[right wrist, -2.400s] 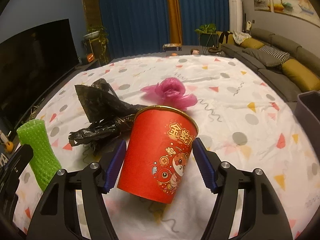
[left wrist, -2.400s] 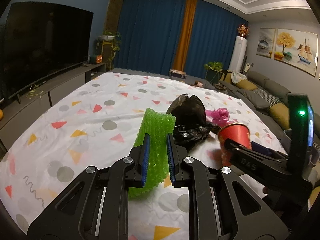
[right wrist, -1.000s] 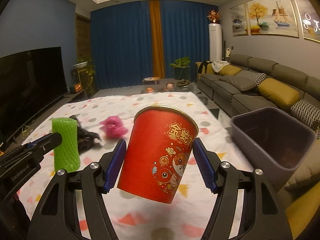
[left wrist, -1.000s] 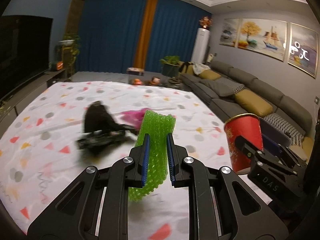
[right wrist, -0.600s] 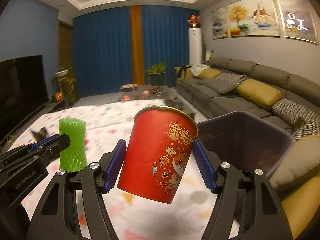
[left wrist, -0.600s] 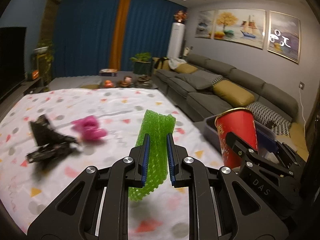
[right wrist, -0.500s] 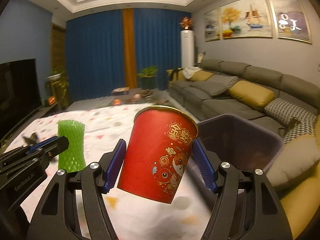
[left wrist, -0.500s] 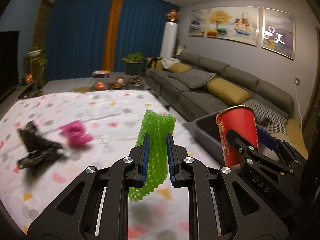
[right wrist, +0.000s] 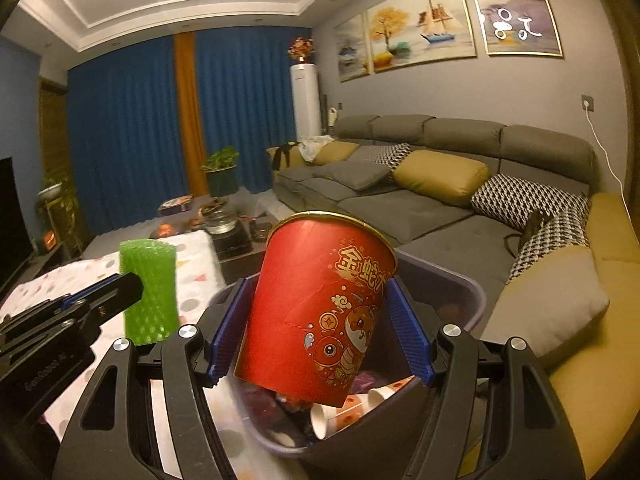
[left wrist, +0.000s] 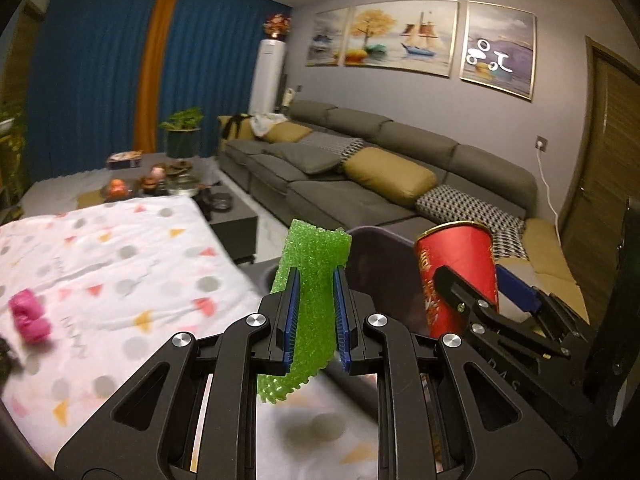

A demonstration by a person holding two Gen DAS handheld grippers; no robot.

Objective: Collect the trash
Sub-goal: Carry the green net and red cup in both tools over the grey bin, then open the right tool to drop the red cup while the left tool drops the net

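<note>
My left gripper (left wrist: 314,316) is shut on a green foam net sleeve (left wrist: 314,268), which it holds upright at the near edge of the grey trash bin (left wrist: 376,240). In the right wrist view that sleeve (right wrist: 150,288) shows at the left with the left gripper's fingers (right wrist: 100,296) on it. My right gripper (right wrist: 316,332) is shut on a tilted red paper cup (right wrist: 316,304), directly over the bin (right wrist: 464,284). The cup (left wrist: 456,264) and the right gripper (left wrist: 484,292) appear at the right of the left wrist view. Small paper cups (right wrist: 344,412) and other trash lie inside the bin.
A table under a white cloth with coloured triangles and dots (left wrist: 100,264) lies to the left, with pink crumpled plastic (left wrist: 30,316) on it. A long grey sofa with yellow cushions (right wrist: 440,176) runs behind and right of the bin. A low coffee table (left wrist: 224,204) stands further back.
Both grippers swung to the right, from over the table to the bin, each keeping its object. The black bag left the view and the pink plastic slid to the left edge.
</note>
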